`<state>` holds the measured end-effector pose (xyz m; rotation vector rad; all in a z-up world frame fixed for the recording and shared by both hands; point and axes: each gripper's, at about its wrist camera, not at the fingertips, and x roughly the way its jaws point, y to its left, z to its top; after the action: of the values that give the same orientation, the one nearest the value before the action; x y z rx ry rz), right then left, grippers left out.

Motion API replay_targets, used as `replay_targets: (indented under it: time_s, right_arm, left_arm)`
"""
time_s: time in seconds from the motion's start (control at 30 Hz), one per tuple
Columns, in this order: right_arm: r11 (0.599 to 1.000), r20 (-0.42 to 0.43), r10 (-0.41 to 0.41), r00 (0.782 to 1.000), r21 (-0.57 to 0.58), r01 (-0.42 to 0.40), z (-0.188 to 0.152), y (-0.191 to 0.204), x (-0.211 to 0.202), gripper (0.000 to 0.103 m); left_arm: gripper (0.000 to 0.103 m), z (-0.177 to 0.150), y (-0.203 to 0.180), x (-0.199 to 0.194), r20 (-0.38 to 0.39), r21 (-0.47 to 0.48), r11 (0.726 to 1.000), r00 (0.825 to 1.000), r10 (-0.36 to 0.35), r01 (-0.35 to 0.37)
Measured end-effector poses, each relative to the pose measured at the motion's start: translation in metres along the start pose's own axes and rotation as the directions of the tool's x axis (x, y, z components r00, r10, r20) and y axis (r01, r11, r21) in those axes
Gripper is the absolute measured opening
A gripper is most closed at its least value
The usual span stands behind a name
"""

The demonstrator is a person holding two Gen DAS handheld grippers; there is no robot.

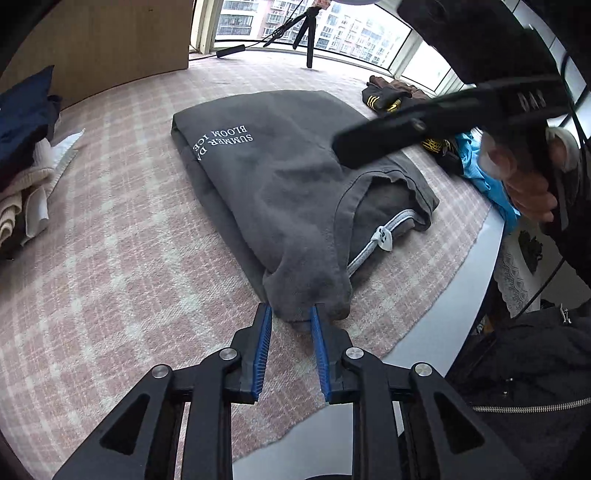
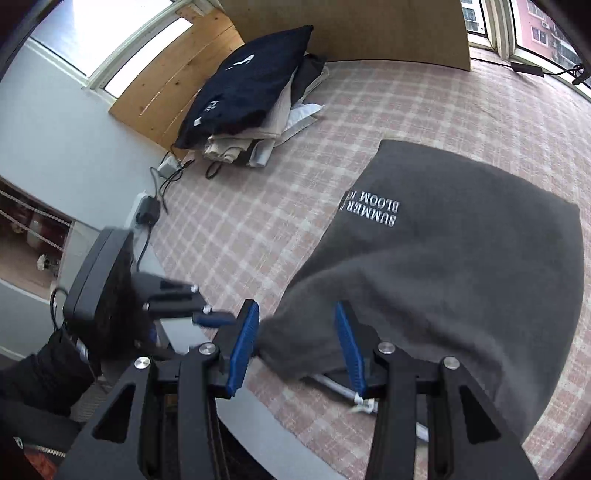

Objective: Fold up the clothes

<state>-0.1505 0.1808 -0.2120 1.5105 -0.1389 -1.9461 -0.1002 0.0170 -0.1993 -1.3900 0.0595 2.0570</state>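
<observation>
Pink checked woven cloth (image 1: 110, 258), soft grey sweatshirt (image 1: 280, 177) bunched, both blue-ribbed fingers (image 1: 263, 332) clamped on it.

Left gripper (image 1: 291, 314) tilts steeply down, blue pads (image 1: 263, 354) pinching bunched grey cloth. Right gripper (image 2: 295, 325) angles down too, its wider-set pads (image 2: 242, 347) clamping a thick fold of it.

Bare checked cloth (image 1: 122, 229) lies open between the grey T-shirt (image 1: 280, 177) and the stacked clothes (image 2: 251, 103); a tripod (image 1: 308, 29) blocks the far window side.
</observation>
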Motion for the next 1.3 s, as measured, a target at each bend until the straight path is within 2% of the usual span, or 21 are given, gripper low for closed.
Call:
replay_targets:
  time_s: [0.07,0.13,0.23,0.3,0.37,0.47,0.5,0.6,0.63,0.67,0.73,0.8,0.9,0.97,1.0,1.03,1.07,1.1,1.17,1.23,1.3]
  right_arm:
    - [1.0,-0.02,-0.02,1.0,0.013,0.02,0.02,-0.002,0.017,0.022]
    - [0.997,-0.049,-0.069,0.996,0.018,0.07,0.031,-0.005,0.037,0.018]
    - [0.991,-0.101,-0.132,0.986,0.002,0.133,0.037,-0.01,0.063,0.018]
    - [0.991,-0.119,-0.133,0.984,0.003,0.134,0.035,-0.015,0.07,0.018]
    - [0.993,-0.123,-0.118,0.985,0.011,0.12,0.033,-0.019,0.07,0.018]
    - [0.998,-0.043,-0.03,0.999,0.057,0.033,0.024,-0.028,0.03,0.019]
    - [0.997,-0.007,-0.011,1.0,0.07,0.012,0.018,-0.035,0.008,0.019]
    - [0.988,0.08,-0.09,0.993,0.133,0.079,-0.012,-0.071,-0.054,0.031]
    - [0.978,0.095,-0.127,0.987,0.175,0.109,-0.027,-0.088,-0.072,0.039]
    - [0.964,0.098,-0.158,0.983,0.23,0.132,-0.043,-0.107,-0.086,0.043]
    - [0.922,0.08,-0.193,0.978,0.356,0.153,-0.074,-0.145,-0.105,0.044]
    - [0.888,0.061,-0.164,0.985,0.444,0.12,-0.101,-0.17,-0.107,0.044]
    - [0.885,0.041,-0.132,0.99,0.456,0.099,-0.12,-0.181,-0.097,0.044]
    - [0.892,0.023,-0.114,0.993,0.443,0.092,-0.123,-0.182,-0.084,0.044]
    - [0.894,0.012,-0.094,0.995,0.441,0.079,-0.123,-0.182,-0.077,0.044]
    - [0.897,0.001,-0.07,0.998,0.438,0.063,-0.123,-0.181,-0.071,0.044]
    - [0.902,0.0,-0.061,0.998,0.427,0.055,-0.123,-0.179,-0.068,0.044]
    - [0.909,-0.003,-0.058,0.998,0.414,0.054,-0.122,-0.176,-0.069,0.042]
    - [0.916,-0.022,-0.037,0.999,0.398,0.043,-0.12,-0.171,-0.07,0.016]
    - [0.929,-0.038,0.003,0.999,0.37,0.012,-0.119,-0.166,-0.075,0.017]
    - [0.948,-0.09,-0.055,0.994,0.307,0.081,-0.115,-0.158,-0.083,0.02]
  left_arm:
    - [0.018,-0.001,0.002,0.002,0.01,-0.03,0.999,1.0,-0.017,0.017]
    - [0.008,-0.004,0.003,0.001,0.014,-0.05,0.998,0.999,-0.029,0.03]
    - [0.006,-0.009,-0.003,-0.003,0.03,-0.062,0.996,0.998,-0.064,0.065]
    - [0.006,-0.012,-0.012,-0.006,0.035,-0.048,0.997,0.997,-0.066,0.067]
    - [0.009,-0.018,-0.017,-0.001,-0.024,-0.024,1.0,1.0,-0.02,0.019]
    - [0.008,-0.024,-0.008,-0.004,-0.087,-0.042,0.998,0.996,0.038,-0.042]
    - [0.011,-0.025,-0.004,-0.01,-0.079,-0.059,0.997,0.996,0.037,-0.042]
    - [0.028,-0.021,0.008,-0.024,-0.044,-0.143,0.99,0.999,-0.01,0.004]
    - [0.029,-0.018,0.011,-0.024,-0.038,-0.173,0.985,0.999,-0.031,0.024]
    - [0.03,-0.014,0.013,-0.023,-0.035,-0.193,0.98,0.998,-0.05,0.042]
    - [0.039,-0.006,0.013,-0.016,-0.048,-0.227,0.972,0.996,-0.077,0.064]
    - [0.043,0.002,0.014,-0.004,-0.078,-0.26,0.962,0.991,-0.109,0.085]
    - [0.043,0.011,0.013,0.015,-0.129,-0.289,0.952,0.981,-0.146,0.104]
    - [0.04,0.016,0.011,0.024,-0.161,-0.287,0.952,0.974,-0.158,0.107]
    - [0.034,0.018,0.009,0.028,-0.178,-0.282,0.954,0.972,-0.156,0.102]
    - [0.017,0.019,0.006,0.03,-0.188,-0.268,0.959,0.971,-0.15,0.096]
    - [0.011,0.02,0.004,0.031,-0.195,-0.252,0.964,0.97,-0.143,0.091]
    - [0.01,0.022,0.001,0.03,-0.198,-0.234,0.968,0.971,-0.136,0.088]
    - [0.008,0.026,-0.003,0.025,-0.198,-0.199,0.976,0.972,-0.127,0.087]
    - [0.012,0.028,-0.002,0.022,-0.226,-0.179,0.983,0.97,-0.087,0.047]
    - [0.017,0.026,0.0,0.019,-0.274,-0.124,0.992,0.961,-0.029,-0.005]
